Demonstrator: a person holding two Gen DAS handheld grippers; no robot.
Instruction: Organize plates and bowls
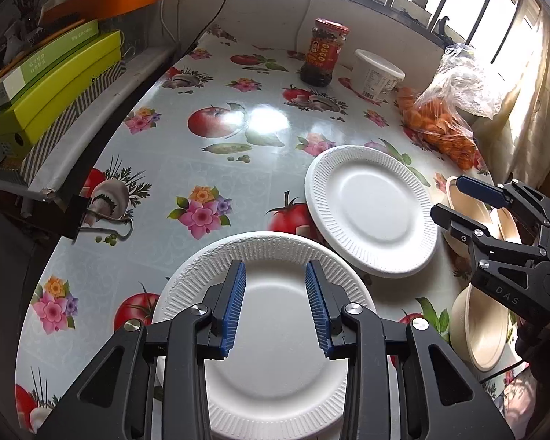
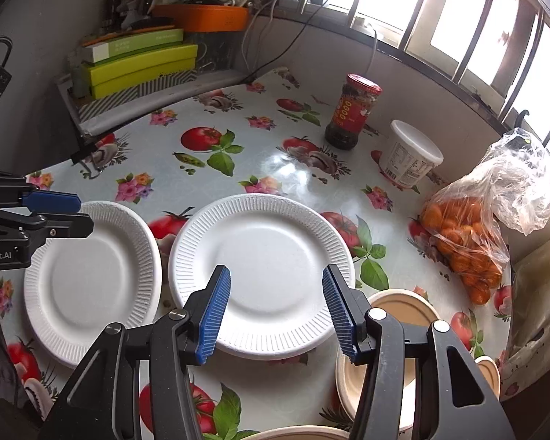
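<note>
Both grippers are matt black scissor-like frames with triangular cut-outs and round silver screw heads at the pivots. Each finger carries a ribbed blue pad — left gripper (image 1: 275,306), right gripper (image 2: 277,315). White lettering marks the housings — "DAS" on one, "Robot.AI" on the other.

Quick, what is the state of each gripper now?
Left gripper: open, holding nothing, above a white plate.
Right gripper: open, holding nothing.
</note>
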